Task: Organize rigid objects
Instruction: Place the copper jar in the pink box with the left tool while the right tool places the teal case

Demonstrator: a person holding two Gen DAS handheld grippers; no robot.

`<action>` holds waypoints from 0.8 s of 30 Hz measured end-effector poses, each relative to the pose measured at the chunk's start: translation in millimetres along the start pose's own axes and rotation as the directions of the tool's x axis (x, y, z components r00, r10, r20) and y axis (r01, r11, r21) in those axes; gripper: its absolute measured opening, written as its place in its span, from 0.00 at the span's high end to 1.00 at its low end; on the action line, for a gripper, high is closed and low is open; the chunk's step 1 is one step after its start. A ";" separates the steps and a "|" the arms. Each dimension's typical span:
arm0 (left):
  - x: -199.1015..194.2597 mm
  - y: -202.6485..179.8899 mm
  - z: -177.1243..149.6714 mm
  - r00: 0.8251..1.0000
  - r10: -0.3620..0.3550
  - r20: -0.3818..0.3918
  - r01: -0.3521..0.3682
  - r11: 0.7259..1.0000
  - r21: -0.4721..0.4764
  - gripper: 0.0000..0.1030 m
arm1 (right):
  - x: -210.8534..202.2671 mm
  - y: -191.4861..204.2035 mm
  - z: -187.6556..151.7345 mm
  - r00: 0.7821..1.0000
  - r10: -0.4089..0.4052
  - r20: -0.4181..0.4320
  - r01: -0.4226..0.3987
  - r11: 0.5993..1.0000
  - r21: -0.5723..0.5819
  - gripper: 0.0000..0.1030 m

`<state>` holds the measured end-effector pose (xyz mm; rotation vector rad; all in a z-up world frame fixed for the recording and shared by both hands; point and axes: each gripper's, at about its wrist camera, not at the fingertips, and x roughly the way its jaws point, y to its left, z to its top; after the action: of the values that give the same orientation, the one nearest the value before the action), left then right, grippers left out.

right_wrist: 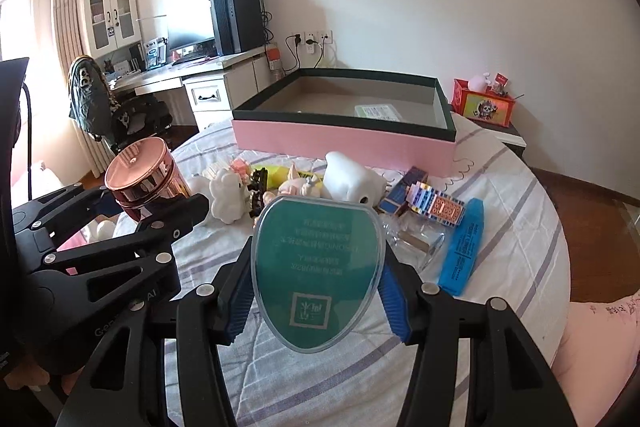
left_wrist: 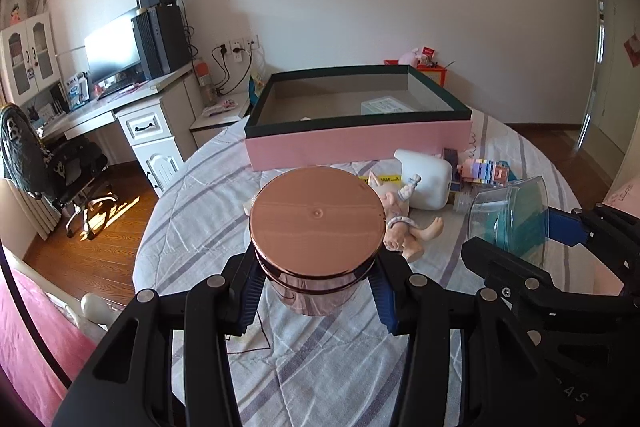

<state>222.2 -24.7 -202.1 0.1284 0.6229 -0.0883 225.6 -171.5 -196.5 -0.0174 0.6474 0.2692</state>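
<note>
Held closest to the left wrist lens, a rose-gold jar (left_wrist: 316, 227) is pinched between the blue pads of the left tongs (left_wrist: 316, 301), which are closed against its sides just under the lid; the jar is raised above the round worktop (left_wrist: 192, 219), covered by a striped cloth. In the right wrist view, a clear container with a teal label (right_wrist: 316, 271) is clamped edgewise in the right tongs (right_wrist: 318, 311), whose ribbed blue pads press on both of its rims.

Beyond both held items, a cluster of objects is noted on the cloth: a white plush figure (right_wrist: 228, 199), a small doll (left_wrist: 404, 227), a white rounded bottle (left_wrist: 426, 183), a brick-built model (right_wrist: 436, 207), a blue marker (right_wrist: 464, 247) and a yellow item (right_wrist: 276, 173), partly hidden.

At the far side of the worktop, a shallow pink box with a dark rim (left_wrist: 360, 143) is recorded, open at the top, with a pale flat packet (left_wrist: 386, 105) lying inside near its right rear. The box is well apart from both held items.
</note>
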 end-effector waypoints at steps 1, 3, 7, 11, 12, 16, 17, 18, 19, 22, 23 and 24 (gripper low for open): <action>-3.5 1.2 4.0 1.000 0.002 0.014 -0.002 1.000 0.000 0.54 | -3.1 1.3 3.6 1.000 -0.003 0.012 0.003 1.000 -0.005 0.45; -9.4 3.6 14.0 0.999 0.006 0.040 -0.006 1.000 0.000 0.54 | -8.3 2.3 14.2 0.999 -0.002 0.034 0.003 1.000 -0.019 0.45; -16.6 6.6 41.9 0.994 0.011 0.105 -0.012 1.000 0.008 0.54 | -16.5 1.8 40.7 0.996 -0.007 0.088 0.011 0.999 -0.050 0.45; -12.4 9.2 76.1 0.987 0.021 0.162 -0.026 0.999 0.026 0.54 | -14.6 -4.7 72.9 0.992 -0.013 0.129 0.023 0.997 -0.075 0.45; -7.5 9.6 84.5 0.986 0.016 0.165 -0.021 0.999 0.028 0.54 | -12.0 -6.6 80.6 0.991 -0.018 0.136 0.029 0.996 -0.082 0.45; 21.3 10.8 119.6 0.986 0.000 0.169 -0.007 0.999 0.045 0.54 | 7.6 -16.5 114.9 0.988 -0.047 0.147 0.064 0.991 -0.114 0.45; 31.2 10.2 129.0 0.986 0.001 0.167 -0.010 0.998 0.054 0.54 | 14.9 -18.9 123.3 0.988 -0.056 0.145 0.074 0.990 -0.123 0.45; 42.5 9.3 137.9 0.987 -0.004 0.164 -0.006 0.998 0.061 0.54 | 23.6 -22.3 132.3 0.988 -0.062 0.141 0.081 0.988 -0.131 0.45; 55.7 9.4 146.8 0.988 -0.011 0.154 0.001 0.998 0.066 0.54 | 33.5 -26.5 141.0 0.989 -0.064 0.130 0.082 0.987 -0.135 0.45; 102.1 5.5 171.2 0.995 -0.018 0.102 0.010 0.997 0.083 0.54 | 67.6 -39.1 162.4 0.991 -0.098 0.095 0.111 0.983 -0.148 0.45; 118.8 2.6 177.4 0.997 -0.015 0.082 0.007 0.996 0.090 0.54 | 80.4 -43.8 167.6 0.990 -0.112 0.082 0.123 0.981 -0.149 0.45; 135.8 -0.3 182.9 0.998 -0.019 0.057 0.014 0.996 0.093 0.54 | 94.4 -49.6 171.8 0.990 -0.125 0.065 0.134 0.979 -0.152 0.45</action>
<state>437.3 -57.7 -134.6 0.2101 0.5627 -0.1366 412.2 -179.4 -119.1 -0.2013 0.5668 0.1931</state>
